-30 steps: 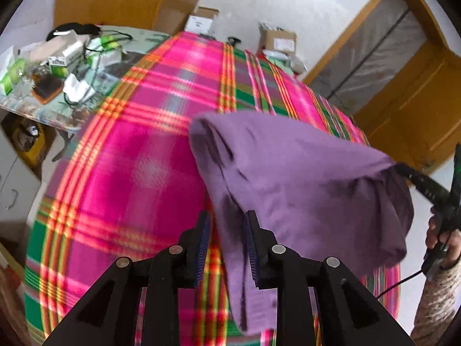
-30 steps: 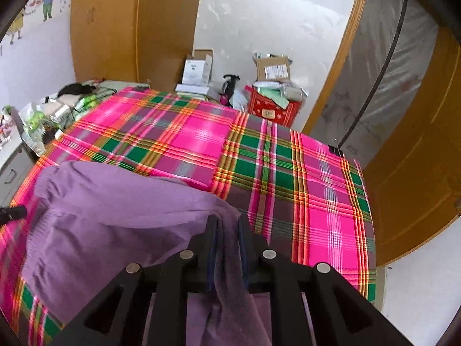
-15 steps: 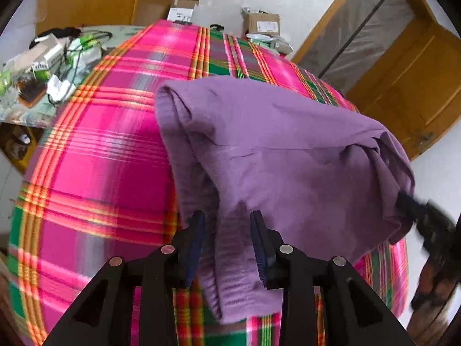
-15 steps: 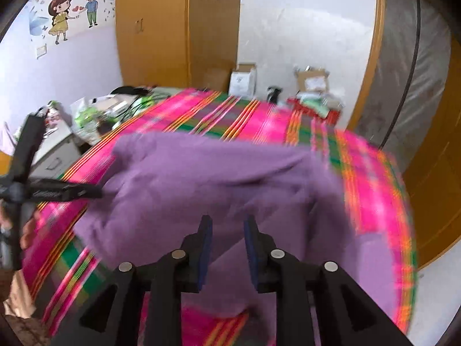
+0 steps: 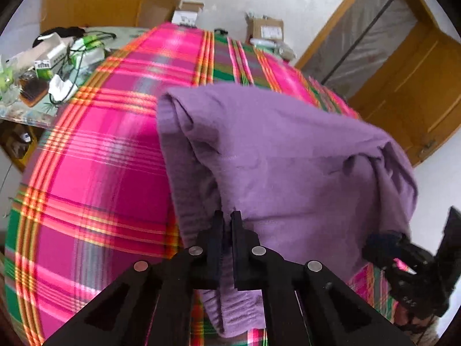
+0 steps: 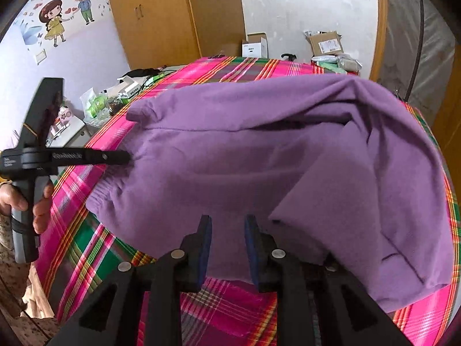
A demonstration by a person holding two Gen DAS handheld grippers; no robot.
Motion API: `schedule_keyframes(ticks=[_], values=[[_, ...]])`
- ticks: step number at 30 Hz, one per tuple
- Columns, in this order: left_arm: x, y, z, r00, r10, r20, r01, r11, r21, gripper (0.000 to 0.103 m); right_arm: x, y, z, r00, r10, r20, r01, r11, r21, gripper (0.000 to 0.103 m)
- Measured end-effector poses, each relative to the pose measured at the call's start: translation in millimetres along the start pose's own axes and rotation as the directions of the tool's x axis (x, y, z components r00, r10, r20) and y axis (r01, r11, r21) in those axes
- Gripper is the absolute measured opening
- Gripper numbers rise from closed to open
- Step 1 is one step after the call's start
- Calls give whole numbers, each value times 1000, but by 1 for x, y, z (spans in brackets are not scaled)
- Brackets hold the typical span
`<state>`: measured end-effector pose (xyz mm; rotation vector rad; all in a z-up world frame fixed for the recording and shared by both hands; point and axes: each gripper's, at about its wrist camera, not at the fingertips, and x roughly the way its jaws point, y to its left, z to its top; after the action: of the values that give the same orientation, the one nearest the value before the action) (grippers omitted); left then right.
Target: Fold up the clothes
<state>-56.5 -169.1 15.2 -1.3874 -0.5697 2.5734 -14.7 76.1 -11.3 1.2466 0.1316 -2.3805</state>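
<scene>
A purple garment (image 5: 288, 158) lies loosely doubled on a bed covered by a pink, green and orange plaid blanket (image 5: 95, 158), with one part folded over the rest and a ribbed hem hanging toward the near edge.

Left hand-held gripper (image 5: 227, 222): jaws drawn nearly together, pinching a fold of the purple garment near its ribbed edge. Seen from the right wrist view, this same tool (image 6: 124, 158) reaches in from the left with its tip buried in the cloth, and a hand (image 6: 37, 201) grips its handle.

Right hand-held gripper (image 6: 227, 230): jaws standing apart with a clear gap, blue pads (image 6: 205, 248) visible, poised just at the near border of the garment; nothing is caught between them. In the left wrist view it shows as a dark, blurred shape (image 5: 403, 262) at the right corner of the cloth.

Surroundings: a cluttered counter (image 5: 43, 115) stands beside the bed on the left, carrying boxes and cables. Cardboard boxes (image 6: 327, 43) rest on the floor beyond the foot of the bed. A wooden wardrobe (image 6: 161, 14) and a cartoon wall sticker (image 6: 66, 11) occupy the far wall.
</scene>
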Motion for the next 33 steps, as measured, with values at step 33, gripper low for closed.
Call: schedule_keyframes(ticks=[33], values=[[-33, 31, -66, 994, -76, -80, 46, 945, -325, 34, -5, 28, -40, 994, 107, 12, -105, 988, -117, 41]])
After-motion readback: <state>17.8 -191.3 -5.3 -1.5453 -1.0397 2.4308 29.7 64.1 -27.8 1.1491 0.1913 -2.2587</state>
